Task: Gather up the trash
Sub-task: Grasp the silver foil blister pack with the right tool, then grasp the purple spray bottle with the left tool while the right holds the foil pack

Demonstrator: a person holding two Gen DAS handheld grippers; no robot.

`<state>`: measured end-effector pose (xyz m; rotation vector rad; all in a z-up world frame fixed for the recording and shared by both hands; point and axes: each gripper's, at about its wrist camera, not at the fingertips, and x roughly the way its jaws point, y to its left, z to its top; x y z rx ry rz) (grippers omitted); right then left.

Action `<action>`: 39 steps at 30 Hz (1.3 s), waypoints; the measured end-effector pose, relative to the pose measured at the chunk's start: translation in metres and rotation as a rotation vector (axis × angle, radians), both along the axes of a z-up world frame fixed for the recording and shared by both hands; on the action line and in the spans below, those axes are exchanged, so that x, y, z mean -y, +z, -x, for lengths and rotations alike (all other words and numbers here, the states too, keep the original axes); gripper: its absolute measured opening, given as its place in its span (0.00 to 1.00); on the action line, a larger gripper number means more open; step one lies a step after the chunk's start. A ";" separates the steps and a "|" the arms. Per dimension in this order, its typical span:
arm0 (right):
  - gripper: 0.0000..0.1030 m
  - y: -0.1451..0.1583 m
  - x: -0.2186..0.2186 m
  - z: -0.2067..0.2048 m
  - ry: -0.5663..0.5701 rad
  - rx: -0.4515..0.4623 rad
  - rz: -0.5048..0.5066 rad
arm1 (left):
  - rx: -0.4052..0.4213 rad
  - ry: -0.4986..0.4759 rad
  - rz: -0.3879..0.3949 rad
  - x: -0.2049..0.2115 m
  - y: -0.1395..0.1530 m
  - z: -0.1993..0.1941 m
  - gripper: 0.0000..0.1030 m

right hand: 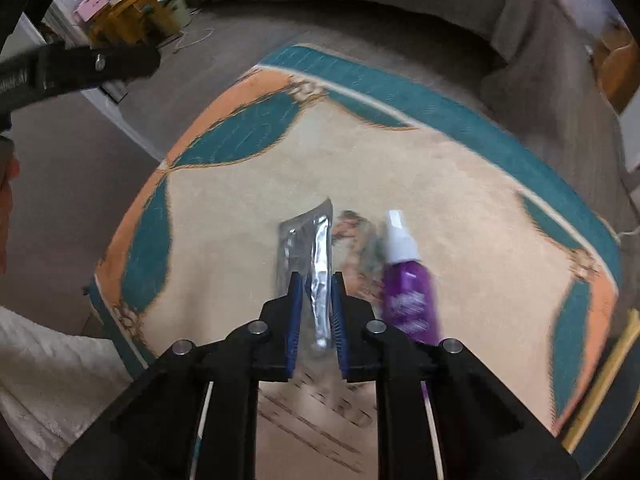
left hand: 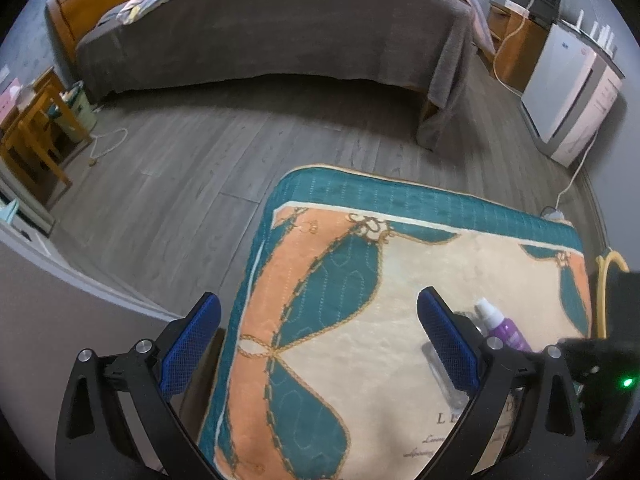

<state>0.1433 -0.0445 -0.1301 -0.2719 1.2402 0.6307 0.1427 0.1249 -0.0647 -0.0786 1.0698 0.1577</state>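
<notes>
A silver foil wrapper (right hand: 316, 240) lies on the patterned rug (right hand: 460, 184), and my right gripper (right hand: 316, 280) is shut on its near end. A purple spray bottle (right hand: 406, 280) with a white cap lies on the rug just right of the wrapper. In the left wrist view my left gripper (left hand: 320, 312) is open and empty above the rug (left hand: 360, 280). The purple bottle (left hand: 506, 330) and part of the clear wrapper (left hand: 440, 372) show behind its right finger (left hand: 448, 336).
A bed with a grey cover (left hand: 260, 32) stands beyond the grey wood floor (left hand: 180, 168). A wooden table (left hand: 36, 128) and a bin (left hand: 78, 108) stand at the left. A white appliance (left hand: 572, 96) with cords stands at the right. A wall edge (left hand: 60, 272) is near left.
</notes>
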 end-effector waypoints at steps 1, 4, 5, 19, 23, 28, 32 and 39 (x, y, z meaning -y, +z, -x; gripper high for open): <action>0.04 0.002 0.008 0.002 -0.005 0.003 0.007 | 0.000 -0.009 -0.007 0.004 0.001 0.001 0.94; 0.04 0.003 0.022 0.005 -0.035 -0.012 0.004 | 0.007 -0.028 -0.022 0.013 0.003 0.004 0.94; 0.04 0.004 0.023 0.010 -0.031 -0.005 -0.003 | 0.009 -0.031 -0.025 0.015 0.004 0.005 0.94; 0.56 -0.035 -0.009 -0.004 -0.085 -0.072 0.051 | -0.037 -0.022 -0.080 -0.009 -0.010 0.001 0.95; 0.62 -0.050 -0.020 -0.010 -0.091 -0.104 0.058 | -0.043 -0.015 -0.062 -0.018 -0.011 0.000 0.94; 0.66 -0.054 -0.036 -0.005 -0.055 -0.041 0.102 | -0.058 -0.005 -0.033 -0.025 -0.013 0.001 0.94; 0.65 -0.054 -0.044 0.005 0.001 0.014 0.165 | -0.066 0.005 -0.011 -0.027 -0.012 0.002 0.94; 0.65 0.000 -0.011 0.020 -0.083 0.030 0.096 | -0.061 -0.039 -0.019 -0.002 -0.008 0.007 0.94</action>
